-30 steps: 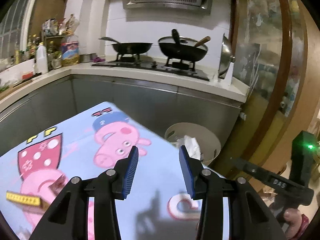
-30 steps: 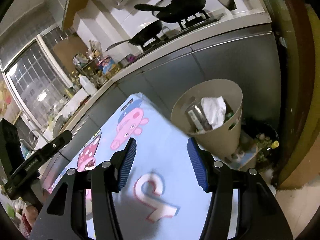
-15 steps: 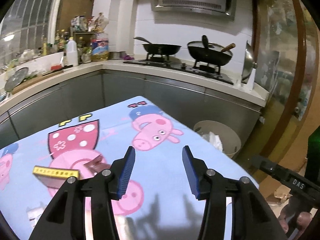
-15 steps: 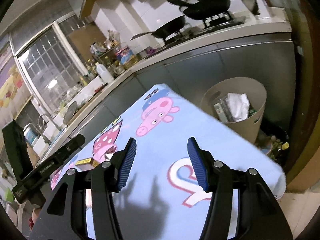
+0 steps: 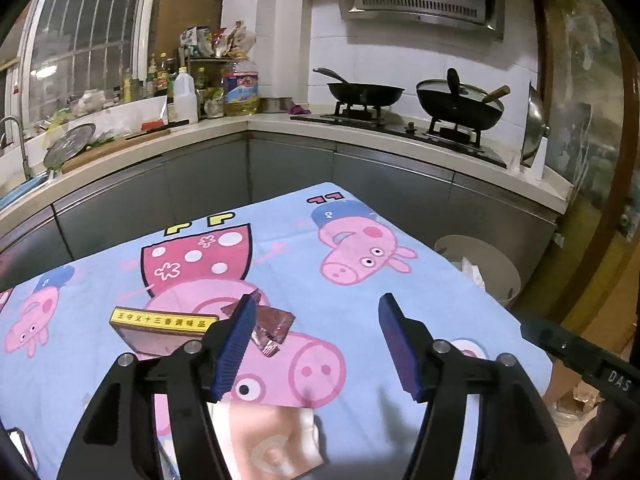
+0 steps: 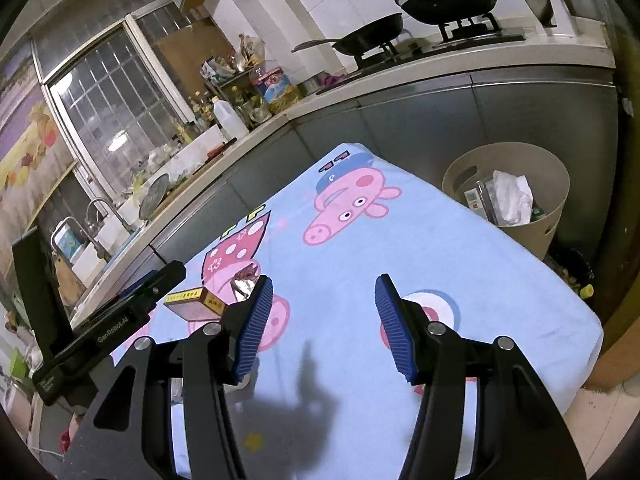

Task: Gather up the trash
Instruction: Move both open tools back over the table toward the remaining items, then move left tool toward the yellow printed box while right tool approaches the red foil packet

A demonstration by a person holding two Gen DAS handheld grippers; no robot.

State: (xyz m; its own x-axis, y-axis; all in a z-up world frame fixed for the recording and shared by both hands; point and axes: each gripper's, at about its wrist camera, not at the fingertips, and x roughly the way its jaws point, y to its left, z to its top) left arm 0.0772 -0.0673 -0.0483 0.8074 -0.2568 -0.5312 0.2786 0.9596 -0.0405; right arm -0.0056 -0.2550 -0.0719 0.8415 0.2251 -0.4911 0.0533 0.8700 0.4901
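While both grippers hang over the table (image 5: pixel 440 280), which is covered by a blue cartoon cloth, nothing is held yet. The left gripper (image 5: pixel 316 344) has just been opening its jaws and they now stand wide with only air between them; the right gripper (image 6: pixel 320 322) is about half open and also empty.

The trash lies on the left part of the table, away from the edge where the bin stands. A flat box with a yellow printed band (image 5: pixel 160 330) lies there, and touching its right end is a crumpled brown wrapper (image 5: pixel 274 326) with a shiny foil inside. Closer to the near edge, under the left gripper, there is a pale peach and white packet (image 5: pixel 276 444); it is blurred, so I can only guess it is a soft pouch or tissue pack. The beige bin (image 6: pixel 516 216) stands on the floor just beside the right edge of the table, already with white paper and some packaging in it.

I judge all three pieces to be very light. The box looks stiff and will keep its shape, so it is best pinched across its short side, near the middle. The wrapper is thin and springy; it can slip or unfold, so the pads should close on its raised folded corner. The packet probably gives way under pressure and should be taken at one edge.
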